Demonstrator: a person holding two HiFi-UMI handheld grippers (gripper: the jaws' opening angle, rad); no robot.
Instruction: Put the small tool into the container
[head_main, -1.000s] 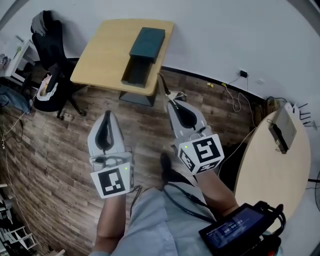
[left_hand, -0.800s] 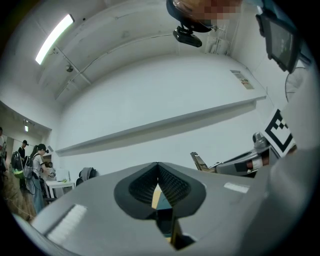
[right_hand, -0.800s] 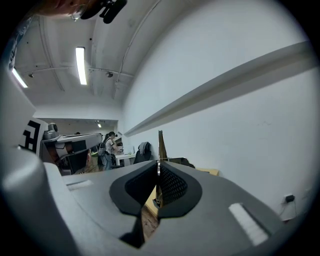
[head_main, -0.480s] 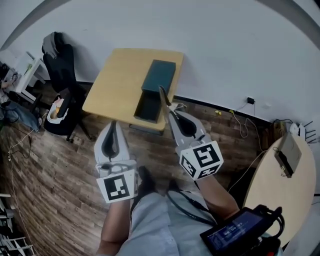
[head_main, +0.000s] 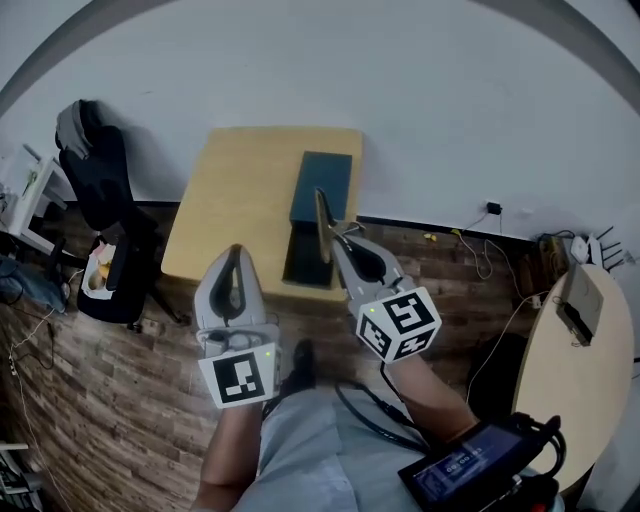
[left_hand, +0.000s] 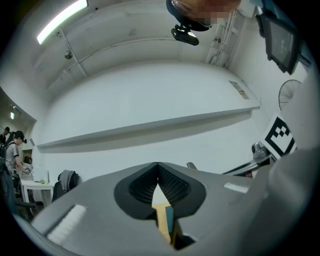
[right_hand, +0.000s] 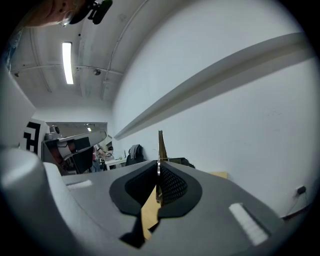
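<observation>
Two tools are showing in the head view, each with one marker cube at its back end. The left tool (head_main: 235, 250) is carrying nothing, and its pads are pressing together at the tips. The right tool (head_main: 336, 240) is clamping one thin blade (head_main: 322, 222), which is sticking out past its tips.

One container (head_main: 322, 185), a dark teal box with an open dark section at its near end, is lying on a wooden table (head_main: 225, 200). The blade is not in it. From above, the blade's tip is overlapping the open section. A second, rounded table (head_main: 565, 385) is standing well apart at the right, and one black chair (head_main: 95, 165) is standing at the left.

Only the head view is showing the whole container and both tables. The left gripper view is showing the left tool (left_hand: 157, 167) closed, with just a sliver of wood and teal through the gap beneath the pads. The right gripper view is showing the right tool (right_hand: 157, 175) and the blade (right_hand: 160, 145) edge-on, rising upright between the pads, with a strip of tabletop below.
</observation>
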